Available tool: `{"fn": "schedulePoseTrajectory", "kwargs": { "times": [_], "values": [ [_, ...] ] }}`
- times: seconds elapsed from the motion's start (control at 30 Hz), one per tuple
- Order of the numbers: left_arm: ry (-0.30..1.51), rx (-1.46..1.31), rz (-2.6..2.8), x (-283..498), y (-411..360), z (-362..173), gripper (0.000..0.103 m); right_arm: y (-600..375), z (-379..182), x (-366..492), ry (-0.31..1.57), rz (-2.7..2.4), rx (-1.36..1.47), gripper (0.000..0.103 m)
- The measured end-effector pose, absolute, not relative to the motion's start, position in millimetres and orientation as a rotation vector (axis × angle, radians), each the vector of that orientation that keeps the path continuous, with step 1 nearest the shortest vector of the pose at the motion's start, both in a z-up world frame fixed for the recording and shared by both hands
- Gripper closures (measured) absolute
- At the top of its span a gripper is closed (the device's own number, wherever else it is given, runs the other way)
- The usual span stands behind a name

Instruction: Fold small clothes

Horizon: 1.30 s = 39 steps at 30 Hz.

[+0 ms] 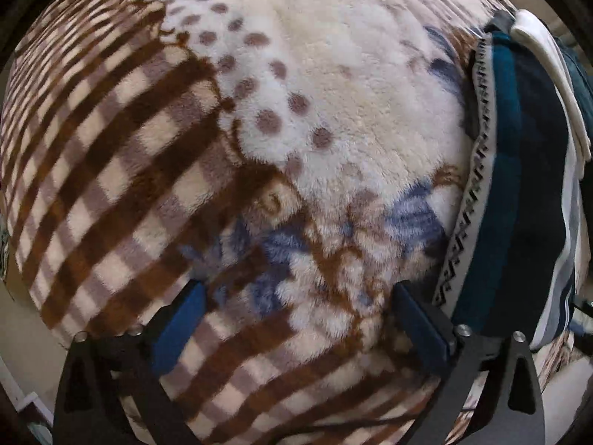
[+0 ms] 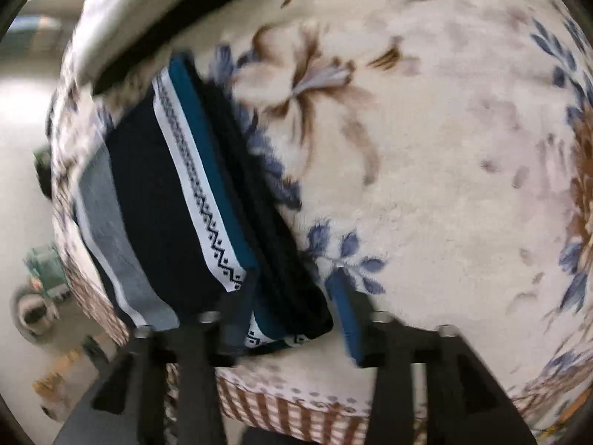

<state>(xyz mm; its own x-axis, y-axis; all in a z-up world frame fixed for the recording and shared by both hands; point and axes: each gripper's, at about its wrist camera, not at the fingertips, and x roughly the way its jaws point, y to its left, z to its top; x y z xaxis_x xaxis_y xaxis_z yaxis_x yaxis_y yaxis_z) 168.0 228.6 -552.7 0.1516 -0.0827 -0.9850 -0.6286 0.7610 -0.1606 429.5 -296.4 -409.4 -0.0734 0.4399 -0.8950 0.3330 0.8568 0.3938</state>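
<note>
A folded striped garment (image 2: 174, 200), navy, teal, grey and white with a zigzag band, lies on a fleece blanket (image 2: 426, 148). My right gripper (image 2: 292, 307) has its jaws partly apart around the garment's near corner; the left finger (image 2: 237, 304) lies over the cloth, the right finger (image 2: 346, 311) beside it. In the left wrist view the same garment (image 1: 519, 193) lies at the right edge. My left gripper (image 1: 296, 315) is open and empty above the blanket (image 1: 315, 111), just left of the garment.
A white and dark folded item (image 1: 548, 74) lies on the far side of the garment. The blanket's checked border (image 2: 289, 415) drops off at the near edge. Floor with blurred objects (image 2: 40, 278) lies to the left, below the bed.
</note>
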Motion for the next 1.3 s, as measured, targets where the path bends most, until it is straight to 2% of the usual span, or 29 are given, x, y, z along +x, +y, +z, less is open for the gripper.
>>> {"fn": "schedulePoseTrajectory", "kwargs": {
  "times": [0.13, 0.27, 0.3, 0.33, 0.47, 0.53, 0.6, 0.63, 0.7, 0.73, 0.77, 0.83, 0.9, 0.93, 0.97, 1.0, 1.17, 1.27, 1.3],
  "values": [
    [1.396, -0.623, 0.446, 174.8, 226.1, -559.0, 0.0, -311.3, -438.6, 408.4, 1.731, 0.1, 0.867, 0.036],
    [1.39, -0.618, 0.451, 174.2, 218.6, -561.0, 0.0, -296.8, -476.5, 391.8, 1.864, 0.095, 0.961, 0.036],
    [1.395, -0.619, 0.448, 172.9, 216.0, -562.6, 0.0, -296.6, -478.3, 388.6, 1.823, 0.067, 1.008, 0.049],
    [1.401, -0.62, 0.445, 170.8, 214.5, -562.7, 0.0, -296.7, -477.2, 388.4, 1.797, 0.06, 1.025, 0.083],
    [1.429, -0.643, 0.42, 172.8, 215.9, -562.7, 0.0, -287.2, -413.4, 408.4, 1.576, 0.096, 0.814, 0.087],
    [1.436, -0.65, 0.41, 174.9, 225.6, -559.5, 0.0, -281.6, -399.3, 413.9, 1.544, 0.128, 0.711, 0.087],
    [1.445, -0.647, 0.407, 176.9, 227.4, -556.0, 0.0, -278.2, -417.3, 414.5, 1.643, 0.156, 0.68, 0.084],
    [1.449, -0.647, 0.408, 177.2, 228.2, -554.0, 0.0, -277.3, -421.5, 421.1, 1.681, 0.153, 0.658, 0.077],
    [1.438, -0.676, 0.405, 176.4, 230.5, -542.6, 0.0, -288.6, -421.1, 416.5, 1.682, 0.125, 0.638, 0.075],
    [1.422, -0.691, 0.405, 173.0, 230.5, -536.1, 0.0, -298.4, -413.8, 410.9, 1.642, 0.105, 0.66, 0.065],
    [1.4, -0.709, 0.409, 171.7, 230.4, -528.6, 0.0, -303.1, -408.2, 408.0, 1.613, 0.096, 0.684, 0.061],
    [1.373, -0.735, 0.402, 171.0, 228.1, -518.9, 0.0, -308.0, -404.2, 408.0, 1.586, 0.109, 0.734, 0.038],
    [1.357, -0.754, 0.393, 173.4, 222.0, -511.8, 0.0, -306.4, -416.8, 405.8, 1.626, 0.116, 0.765, 0.034],
    [1.35, -0.766, 0.38, 174.2, 219.5, -510.0, 0.0, -303.4, -423.5, 404.7, 1.642, 0.134, 0.784, 0.039],
    [1.341, -0.777, 0.359, 177.6, 214.9, -508.3, 0.0, -301.7, -423.5, 402.3, 1.633, 0.125, 0.778, 0.054],
    [1.329, -0.787, 0.338, 181.3, 209.9, -506.1, 0.0, -300.4, -419.2, 402.5, 1.628, 0.121, 0.754, 0.092],
    [1.284, -0.817, 0.253, 197.7, 188.0, -502.3, 0.0, -308.6, -382.7, 406.8, 1.537, 0.068, 0.673, 0.093],
    [1.303, -0.796, 0.235, 208.7, 176.2, -507.7, 0.0, -303.7, -408.9, 412.6, 1.691, 0.101, 0.584, 0.091],
    [1.302, -0.798, 0.231, 210.9, 174.4, -506.1, 0.0, -298.1, -419.2, 415.3, 1.751, 0.118, 0.545, 0.088]
  ]
}}
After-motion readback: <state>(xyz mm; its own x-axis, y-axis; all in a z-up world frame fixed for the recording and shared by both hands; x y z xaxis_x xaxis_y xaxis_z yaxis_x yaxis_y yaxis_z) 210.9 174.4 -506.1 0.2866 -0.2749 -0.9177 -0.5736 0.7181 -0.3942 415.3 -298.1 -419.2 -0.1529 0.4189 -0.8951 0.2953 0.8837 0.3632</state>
